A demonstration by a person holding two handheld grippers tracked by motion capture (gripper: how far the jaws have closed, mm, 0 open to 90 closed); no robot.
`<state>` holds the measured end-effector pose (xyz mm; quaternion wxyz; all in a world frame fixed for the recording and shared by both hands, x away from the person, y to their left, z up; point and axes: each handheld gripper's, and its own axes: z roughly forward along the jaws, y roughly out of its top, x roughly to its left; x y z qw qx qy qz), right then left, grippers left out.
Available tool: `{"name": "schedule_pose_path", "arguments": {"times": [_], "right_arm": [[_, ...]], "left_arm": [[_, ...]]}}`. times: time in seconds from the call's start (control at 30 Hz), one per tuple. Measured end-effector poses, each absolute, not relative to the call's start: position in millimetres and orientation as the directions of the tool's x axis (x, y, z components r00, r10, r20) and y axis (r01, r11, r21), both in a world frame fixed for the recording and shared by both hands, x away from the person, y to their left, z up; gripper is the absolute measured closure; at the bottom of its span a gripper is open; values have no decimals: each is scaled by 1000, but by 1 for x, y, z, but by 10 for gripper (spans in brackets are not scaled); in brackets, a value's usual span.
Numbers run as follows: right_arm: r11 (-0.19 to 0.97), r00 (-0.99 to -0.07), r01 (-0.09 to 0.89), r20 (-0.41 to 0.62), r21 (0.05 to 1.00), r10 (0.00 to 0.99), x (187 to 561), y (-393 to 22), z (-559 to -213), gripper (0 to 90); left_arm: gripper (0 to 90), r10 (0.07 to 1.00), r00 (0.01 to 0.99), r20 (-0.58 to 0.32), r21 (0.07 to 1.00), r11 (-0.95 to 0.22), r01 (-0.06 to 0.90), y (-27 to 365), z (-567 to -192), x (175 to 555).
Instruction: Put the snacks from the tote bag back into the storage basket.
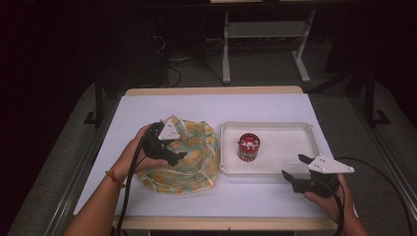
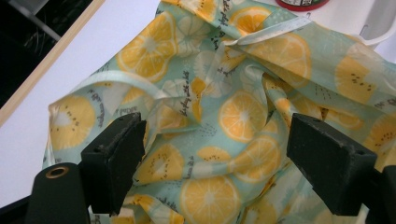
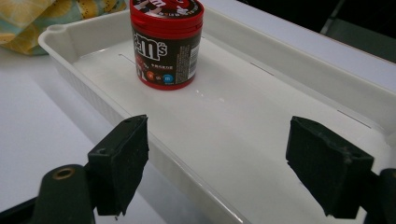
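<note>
Both pairs of jaws gape wide, gripping nothing; the left gripper (image 1: 169, 147) hovers over the crumpled lemon-print cloth (image 1: 194, 160), the right gripper (image 1: 297, 169) at the white tray's (image 1: 280, 164) five-o'clock corner. Farther off, at eleven o'clock from the right gripper, the red candy tub (image 1: 249, 146) stands upright in the tray.

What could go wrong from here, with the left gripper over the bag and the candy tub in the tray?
1. The fabric bag lies crumpled and loose under the open left gripper; a pinch may catch one layer or the drawstring and drag the bag rather than open it.
2. The candy tub stands upright in the white tray; the open right gripper could tip it or shove the light tray.
</note>
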<state>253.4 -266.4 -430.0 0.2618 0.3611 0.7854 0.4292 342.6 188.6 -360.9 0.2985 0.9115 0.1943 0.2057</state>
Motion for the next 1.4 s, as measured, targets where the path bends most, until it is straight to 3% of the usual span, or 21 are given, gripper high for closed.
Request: {"name": "schedule_pose_path", "arguments": {"times": [1.4], "right_arm": [[384, -627, 321, -110, 866, 771, 261, -259, -427, 205]], "left_arm": [[181, 587, 764, 269, 674, -681, 286, 257, -368, 314]]}}
